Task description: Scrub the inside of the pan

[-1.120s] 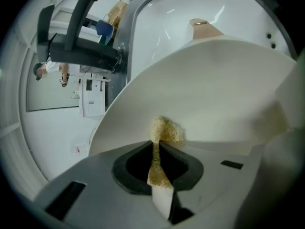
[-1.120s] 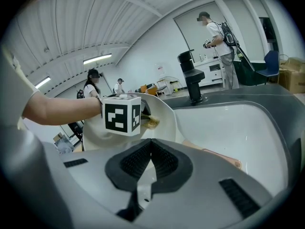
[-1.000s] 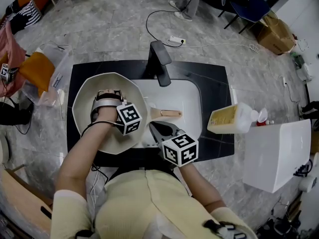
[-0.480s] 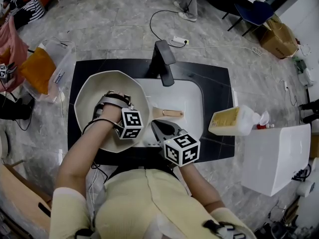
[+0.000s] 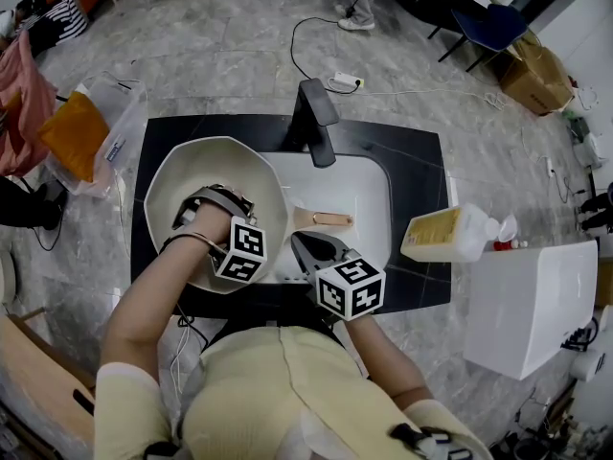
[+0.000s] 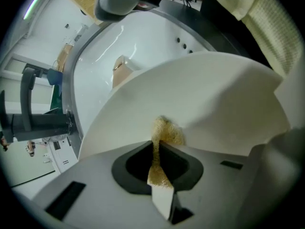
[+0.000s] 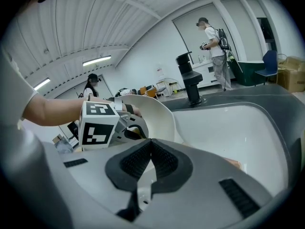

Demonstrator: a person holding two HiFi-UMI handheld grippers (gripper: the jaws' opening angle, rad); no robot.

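White sink (image 5: 369,190) below; my left tongs (image 6: 158,144) pinch a sponge (image 6: 167,132) to the pan (image 6: 214,89) wall ahead, mid-scrub I judge. Right tongs (image 7: 151,144) pressed together, empty. Next: steady sweeping pressure.

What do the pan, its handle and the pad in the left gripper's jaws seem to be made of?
Pan: likely enamel or ceramic-coated metal; smooth cream surface, soft sheen.
Handle: apparently wood; matte tan.
Pad: coarse yellowish fibre scourer; fuzzy, ragged edge.

One pan (image 5: 192,166), one sponge (image 6: 164,132), two hand-held grippers (image 5: 209,204) (image 5: 311,249), one faucet (image 5: 311,123), one bottle (image 5: 445,233)
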